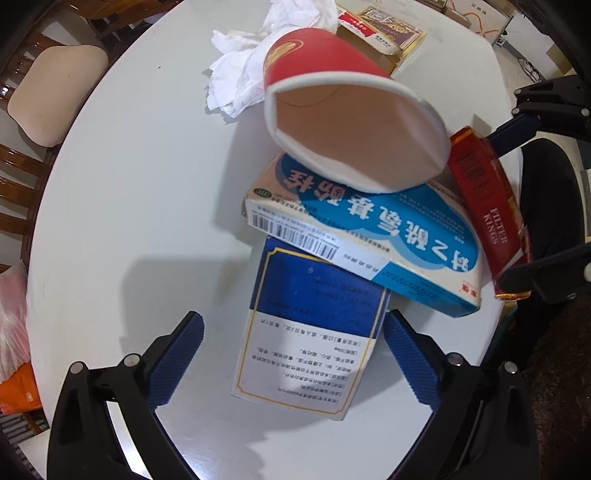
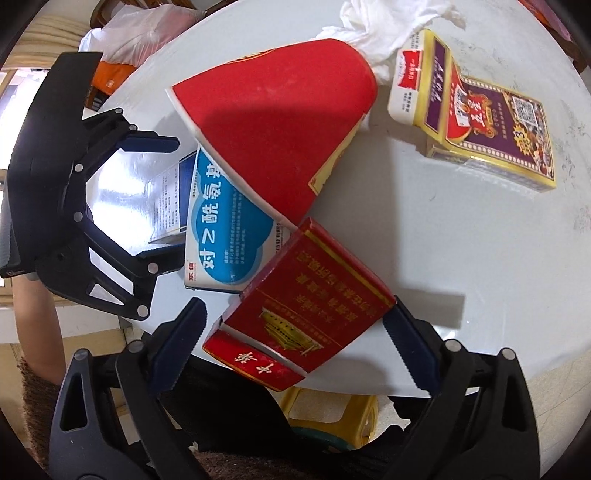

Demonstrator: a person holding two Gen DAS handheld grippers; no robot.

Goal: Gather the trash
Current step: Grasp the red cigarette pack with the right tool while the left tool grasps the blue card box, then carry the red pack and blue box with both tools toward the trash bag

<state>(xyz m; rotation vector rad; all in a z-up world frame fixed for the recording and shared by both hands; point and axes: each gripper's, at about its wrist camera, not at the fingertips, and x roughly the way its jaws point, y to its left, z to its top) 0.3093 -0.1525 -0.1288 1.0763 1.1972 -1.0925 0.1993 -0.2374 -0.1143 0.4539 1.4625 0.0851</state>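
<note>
Left gripper (image 1: 293, 350) points straight down with its jaws spread either side of the dark blue box (image 1: 310, 332), pads not pressing on it, nothing held. That box lies flat on the table (image 1: 129, 184) and its far end sits under the light blue box (image 1: 369, 236), which in turn carries the tipped red cup (image 1: 332, 110). Best to close on the free near end and slide it out low, or the stack probably tips. Tissue (image 1: 251, 55) and the gold pack (image 1: 384, 33) lie beyond, untouched. Right gripper (image 2: 295, 350) brackets the red pack (image 2: 306, 317) at the table edge, jaws wide; one pad looks near a corner, not clamped. Square up on the flat sides before closing, since the pack overhangs the edge and could drop.
</note>
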